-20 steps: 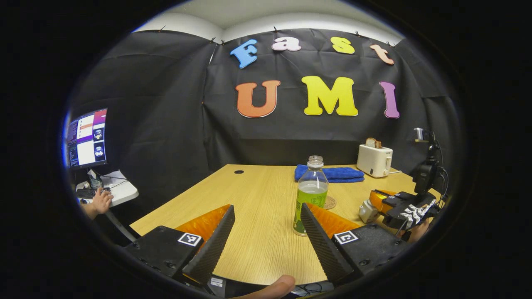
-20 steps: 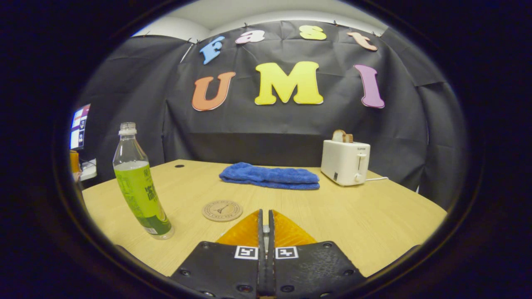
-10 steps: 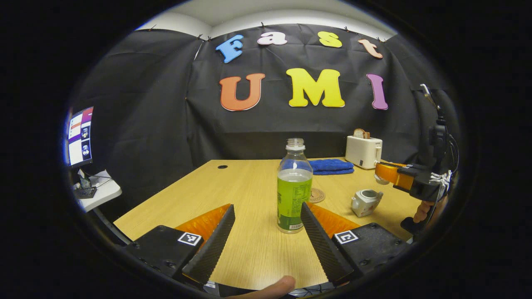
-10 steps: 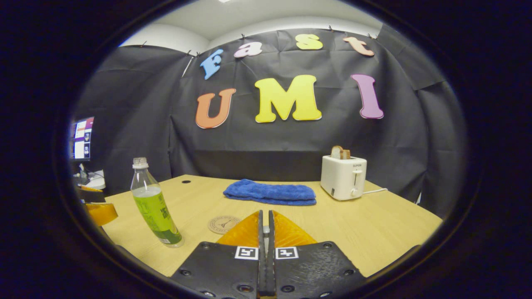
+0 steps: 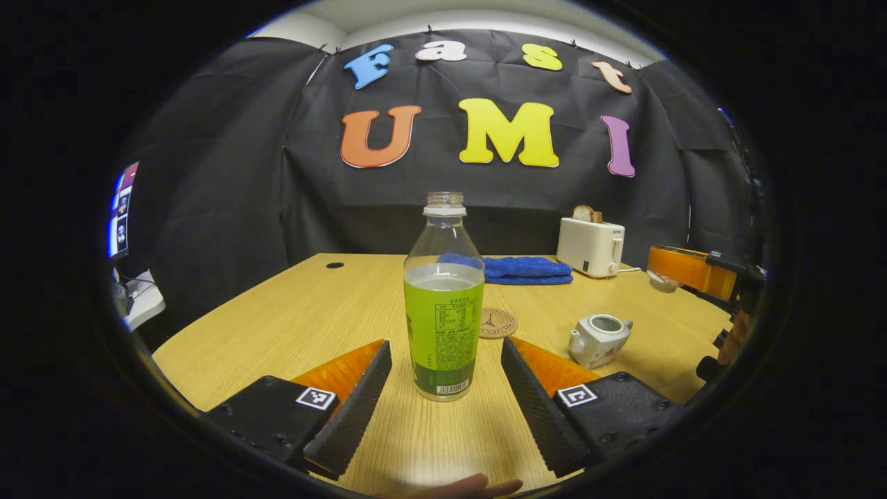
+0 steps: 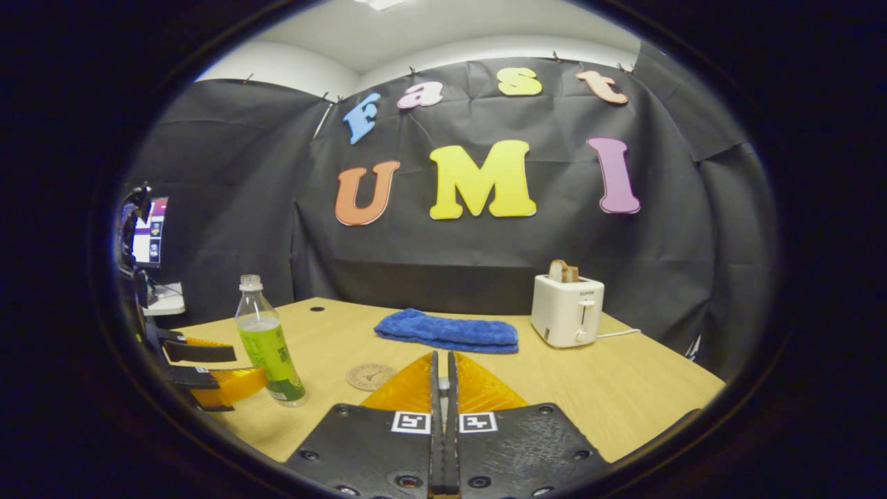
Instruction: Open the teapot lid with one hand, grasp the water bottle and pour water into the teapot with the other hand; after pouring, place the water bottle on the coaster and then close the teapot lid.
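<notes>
Straight ahead of the left tool (image 5: pixel 443 388), in the left gripper view, the water bottle (image 5: pixel 443 319) stands upright on the table (image 5: pixel 312 312), its long axis vertical and its base lined up with the gap between the two spread fingers. Both fingers stand wide apart and clear of the bottle on either side, so this tool grips nothing; judging by that, a short push forward should bring the bottle between them for a side-on grasp around the lower body. The bottle is uncapped and partly filled with green liquid, so a tilted or jerky grasp could slop some out. Just beyond it lies the round coaster (image 5: pixel 497 323), and to the right sits the small white teapot (image 5: pixel 597 339), its mouth open and lidless. The left tool is clearly the nearer one to the bottle. Farther right in that view the right tool (image 5: pixel 686 270) is held up above the table, with a small pale piece at its tips that may be the teapot lid, though it is too small to be sure. Its own view shows its fingers pressed nearly together, and what they pinch cannot be made out there. A folded blue towel (image 6: pixel 447 331) and a white toaster (image 6: pixel 567 310) sit at the back, well apart from the work.
</notes>
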Available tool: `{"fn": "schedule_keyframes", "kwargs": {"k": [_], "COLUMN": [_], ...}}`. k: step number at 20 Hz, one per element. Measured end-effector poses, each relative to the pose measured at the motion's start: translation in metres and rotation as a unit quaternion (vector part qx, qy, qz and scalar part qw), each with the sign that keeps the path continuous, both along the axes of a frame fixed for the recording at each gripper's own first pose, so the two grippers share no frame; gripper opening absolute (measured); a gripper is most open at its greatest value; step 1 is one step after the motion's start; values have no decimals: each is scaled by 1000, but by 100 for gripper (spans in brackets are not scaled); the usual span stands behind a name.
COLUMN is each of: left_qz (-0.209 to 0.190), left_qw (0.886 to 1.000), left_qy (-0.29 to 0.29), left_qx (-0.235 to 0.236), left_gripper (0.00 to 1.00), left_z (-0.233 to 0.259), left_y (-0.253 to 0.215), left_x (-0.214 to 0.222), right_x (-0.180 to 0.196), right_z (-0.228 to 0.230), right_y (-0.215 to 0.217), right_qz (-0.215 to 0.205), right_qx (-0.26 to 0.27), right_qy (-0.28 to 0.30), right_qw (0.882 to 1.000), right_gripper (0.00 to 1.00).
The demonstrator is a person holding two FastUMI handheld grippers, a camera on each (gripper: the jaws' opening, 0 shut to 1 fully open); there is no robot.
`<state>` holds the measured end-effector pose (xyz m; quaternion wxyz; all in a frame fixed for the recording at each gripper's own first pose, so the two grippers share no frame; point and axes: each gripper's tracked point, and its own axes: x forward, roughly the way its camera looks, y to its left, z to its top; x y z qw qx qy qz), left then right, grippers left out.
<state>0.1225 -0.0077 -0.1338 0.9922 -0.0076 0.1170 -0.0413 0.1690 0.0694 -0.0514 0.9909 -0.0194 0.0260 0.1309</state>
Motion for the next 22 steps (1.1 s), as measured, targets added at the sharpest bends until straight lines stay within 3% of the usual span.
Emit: {"fn": "schedule_keyframes", "kwargs": {"k": [12,13,16,22], "left_qz": [7,1,-8,6], "left_qw": [1000,1000,1000,999], "left_qy": [-21,-23,-29,4], "left_qx": [-1,-2,6,39], "left_gripper": [99,98,79,77], "left_z": [-5,-4,-4,-4], "left_y": [5,3,4,19], "left_x": [41,40,38,22], "right_x": [-9,-10,-12,-18], "right_z": [-12,-13,-18,-21], "right_y": [7,9,10,3], "right_qz": [13,14,13,3], "right_qx": [2,3,4,2], "right_qy": [4,6,10,17], "right_qw": [1000,1000,1000,1000], "right_gripper": [1,0,0,0]}}
